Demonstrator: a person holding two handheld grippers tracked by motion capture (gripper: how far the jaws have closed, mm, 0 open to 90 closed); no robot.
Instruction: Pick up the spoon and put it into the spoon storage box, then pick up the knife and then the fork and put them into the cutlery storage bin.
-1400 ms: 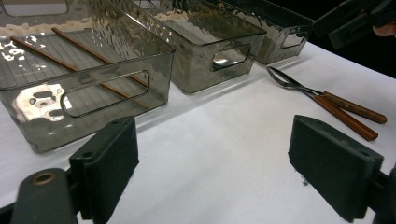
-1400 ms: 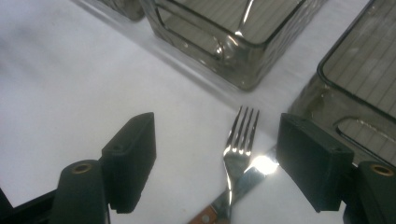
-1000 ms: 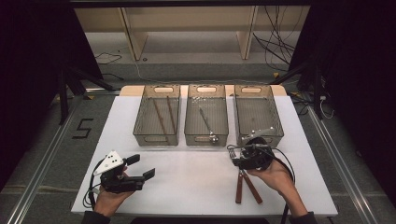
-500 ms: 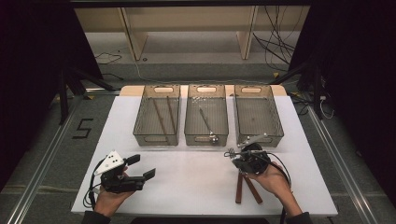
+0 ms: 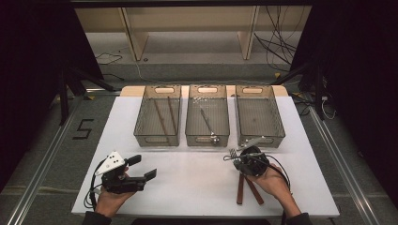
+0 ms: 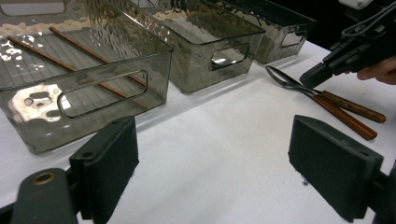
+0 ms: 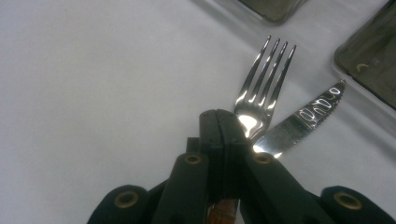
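Dark sleeves (image 5: 96,218), black grippers with blocky jaws, brass-ringed pivot holes, trailing black cables, one grey three-cornered plate (image 5: 110,162).

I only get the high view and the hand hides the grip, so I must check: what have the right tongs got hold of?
Observer: The right tongs have just closed on the fork, near its neck; its four tines stick out ahead of them.
Operator: Is the knife caught too?
Observer: No, the knife lies beside the jaws, its serrated blade free on the table.
Operator: And the left tongs?
Observer: The left tongs stand wide open, with nothing between them.
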